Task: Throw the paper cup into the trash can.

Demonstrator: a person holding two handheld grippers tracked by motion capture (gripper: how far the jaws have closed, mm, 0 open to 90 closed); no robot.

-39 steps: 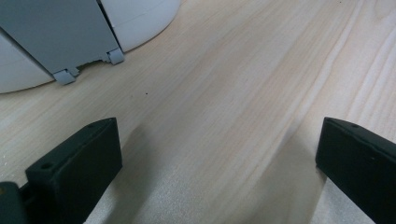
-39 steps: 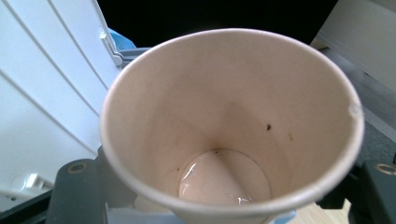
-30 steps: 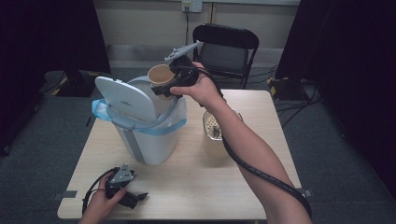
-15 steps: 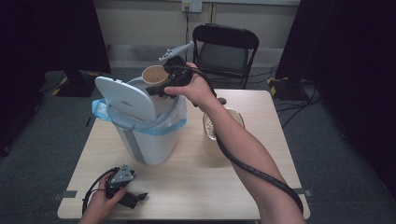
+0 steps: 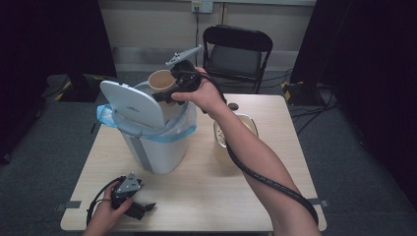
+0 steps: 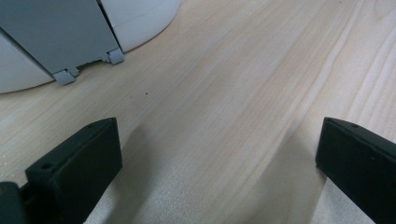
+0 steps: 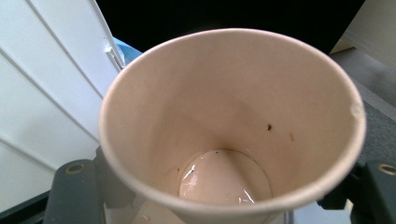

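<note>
A tan paper cup (image 5: 158,78) is tipped on its side above a white lidded bin (image 5: 157,142), with my right gripper (image 5: 164,92) shut on it. In the right gripper view the cup (image 7: 233,116) fills the space between the jaws of my right gripper (image 7: 224,183), its mouth facing the camera and a little clear liquid at its bottom. The bin's white lid (image 5: 132,103) stands raised, and a blue bag (image 5: 110,118) lines its rim. My left gripper (image 5: 142,209) lies on the table's front left; its jaws (image 6: 217,149) are open over bare wood.
A pale container (image 5: 236,132) stands on the table (image 5: 221,196) right of the bin, under my right forearm. A small dark object (image 5: 233,105) lies behind it. A black folding chair (image 5: 238,49) stands beyond the far edge. The bin's base (image 6: 56,42) is just ahead of the left gripper.
My right hand has carried the cup slightly to the left, over the bin's opening. The left hand and its gripper have stayed put.
</note>
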